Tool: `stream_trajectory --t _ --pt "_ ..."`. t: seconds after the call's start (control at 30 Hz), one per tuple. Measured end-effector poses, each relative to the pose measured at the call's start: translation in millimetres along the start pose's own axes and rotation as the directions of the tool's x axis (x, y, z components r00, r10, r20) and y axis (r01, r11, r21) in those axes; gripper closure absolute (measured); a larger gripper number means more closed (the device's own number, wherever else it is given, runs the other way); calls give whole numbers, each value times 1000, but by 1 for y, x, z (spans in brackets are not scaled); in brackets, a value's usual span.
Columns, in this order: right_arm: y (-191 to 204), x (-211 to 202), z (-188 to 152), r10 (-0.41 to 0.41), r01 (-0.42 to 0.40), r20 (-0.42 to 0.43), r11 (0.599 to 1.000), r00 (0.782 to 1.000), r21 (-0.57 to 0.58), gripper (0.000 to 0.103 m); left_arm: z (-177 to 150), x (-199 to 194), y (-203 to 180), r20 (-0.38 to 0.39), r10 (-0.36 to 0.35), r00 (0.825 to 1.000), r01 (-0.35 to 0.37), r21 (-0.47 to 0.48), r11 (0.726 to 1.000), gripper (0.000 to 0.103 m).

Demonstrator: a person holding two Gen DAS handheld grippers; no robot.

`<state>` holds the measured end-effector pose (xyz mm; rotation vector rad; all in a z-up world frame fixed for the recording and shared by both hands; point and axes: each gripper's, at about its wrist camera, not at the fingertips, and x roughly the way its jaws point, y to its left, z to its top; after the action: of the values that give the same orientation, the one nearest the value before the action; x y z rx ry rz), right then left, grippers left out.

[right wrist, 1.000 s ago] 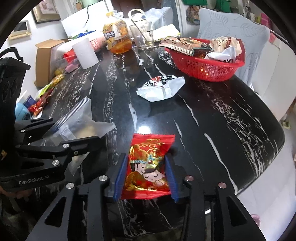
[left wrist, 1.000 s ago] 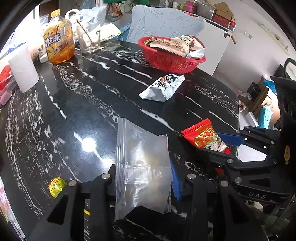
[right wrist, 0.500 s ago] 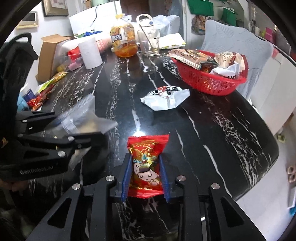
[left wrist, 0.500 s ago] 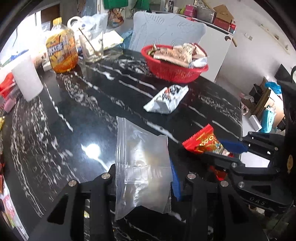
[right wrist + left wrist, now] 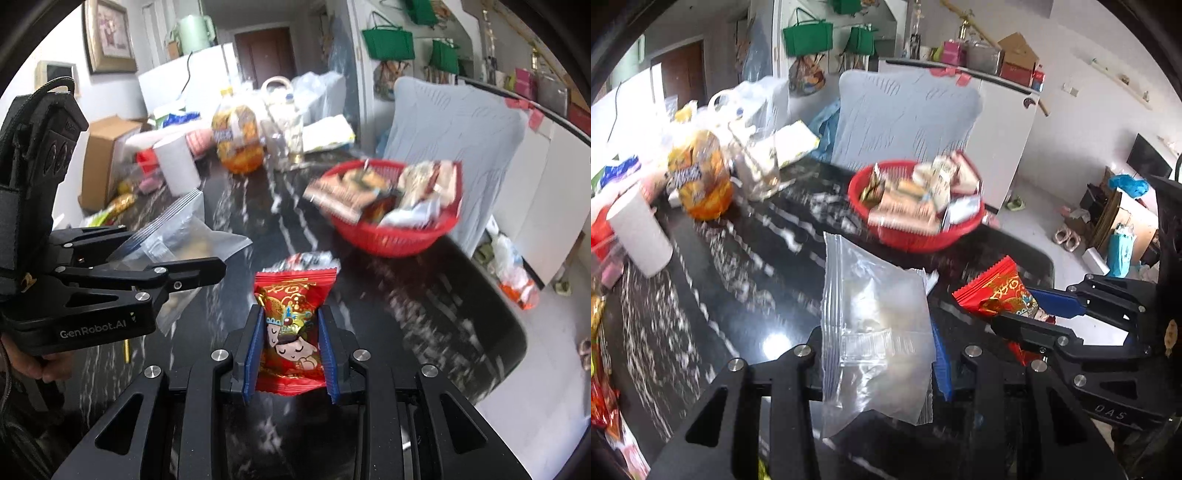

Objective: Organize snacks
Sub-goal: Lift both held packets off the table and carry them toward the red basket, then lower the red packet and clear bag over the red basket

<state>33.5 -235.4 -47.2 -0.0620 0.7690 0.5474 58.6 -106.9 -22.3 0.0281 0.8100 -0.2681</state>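
Black marble with white veining makes up the table (image 5: 713, 280) before us, crowded along its far side, with a pale blue chair (image 5: 905, 110) behind it and green bags (image 5: 388, 42) hanging on the wall. We see a red basket (image 5: 916, 236) heaped with wrapped snacks near the far edge; in the right wrist view that same basket (image 5: 391, 240) sits ahead and to the right. We hold a clear zip bag (image 5: 875, 332) in the left gripper (image 5: 877, 363), its fingers pressed onto the bag's lower part so that the bag stands up above the table with its zip edge on the left. Our right gripper (image 5: 290, 350) pinches a red snack packet (image 5: 291, 332) printed with cartoon faces between its blue pads (image 5: 255, 350), the packet upright and lifted off the marble. From the left wrist view this packet (image 5: 1001, 291) hangs just to the right of the zip bag, apart from it. A white and black snack packet (image 5: 306, 260) lies on the table beyond the red one, partly hidden by it. Further back stand a bottle of orange drink (image 5: 700, 181), a white paper roll (image 5: 639, 232) and a glass (image 5: 757, 173), all blurred
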Motion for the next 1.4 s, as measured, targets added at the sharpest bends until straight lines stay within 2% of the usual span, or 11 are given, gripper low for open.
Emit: stream_trajectory --t 0.1,0.4,0.83,1.1,1.4 --pt "-10 -6 13 -19 19 34 1000 999 0 75 14 5 -4 18 11 1000 -11 15 1000 63" --pt "-44 -14 47 -74 74 94 997 993 3 75 60 26 -16 49 -28 998 25 62 998 63" --pt "-90 9 83 -115 113 98 993 989 25 75 123 86 -24 58 -64 996 59 91 994 63" --pt "-114 26 101 -125 121 97 992 987 44 75 150 129 -24 14 -71 997 69 106 992 63" --pt "-129 41 113 -125 122 84 991 989 48 75 163 167 -24 -54 -76 996 82 112 990 63"
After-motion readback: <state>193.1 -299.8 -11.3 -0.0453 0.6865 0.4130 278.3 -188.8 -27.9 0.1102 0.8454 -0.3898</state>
